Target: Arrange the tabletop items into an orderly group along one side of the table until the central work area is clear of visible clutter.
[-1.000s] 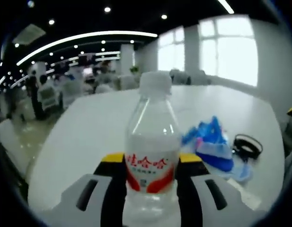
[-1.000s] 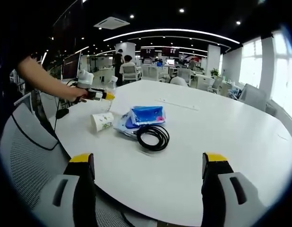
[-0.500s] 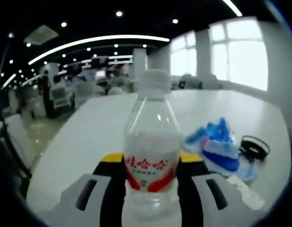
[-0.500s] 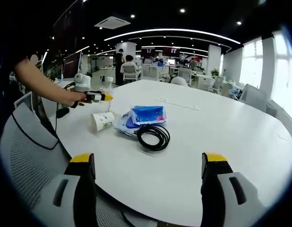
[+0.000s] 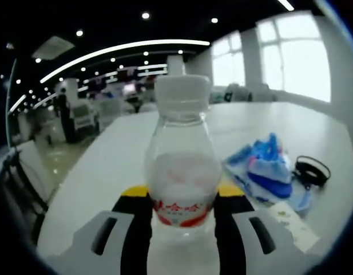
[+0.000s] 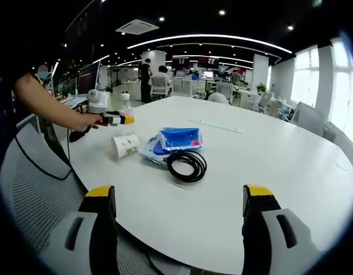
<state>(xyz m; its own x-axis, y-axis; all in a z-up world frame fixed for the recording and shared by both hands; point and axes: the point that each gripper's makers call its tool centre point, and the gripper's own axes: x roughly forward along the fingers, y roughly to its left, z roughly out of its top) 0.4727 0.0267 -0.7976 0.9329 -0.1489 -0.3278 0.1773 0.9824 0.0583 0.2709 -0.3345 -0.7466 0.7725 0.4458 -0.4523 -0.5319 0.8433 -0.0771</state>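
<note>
Between the jaws of the left claw (image 5: 179, 200), in the left gripper view, stands a clear water bottle (image 5: 181, 172) w/ white cap and red label, upright, clamped on both sides by the yellow-tipped jaws. Bottle base is hidden by the claw, so can't tell if it touches the table (image 5: 107, 172). To the right on the white table lies a blue wipes pack (image 5: 268, 172) on a clear bag, w/ a black cable coil (image 5: 312, 171) just beyond it, and a paper cup (image 5: 293, 220) on its side nearer the camera

Right gripper view: right claw (image 6: 179, 220) is spread wide, nothing between the jaws, held over the near table edge (image 6: 182, 229). Mid-table sits the wipes pack (image 6: 179, 138), the cable coil (image 6: 186, 165) just in front of it and touching the bag, the paper cup (image 6: 125, 146) lying on its side just left of the pack. Far left, a person's hand (image 6: 84, 121) holds the left claw (image 6: 122, 119) gripping the bottle (image 6: 126, 107) near the table's left edge, just above the cup. A mesh chair (image 6: 33, 189) stands at the near left. Office desks and people in the background, blurred
</note>
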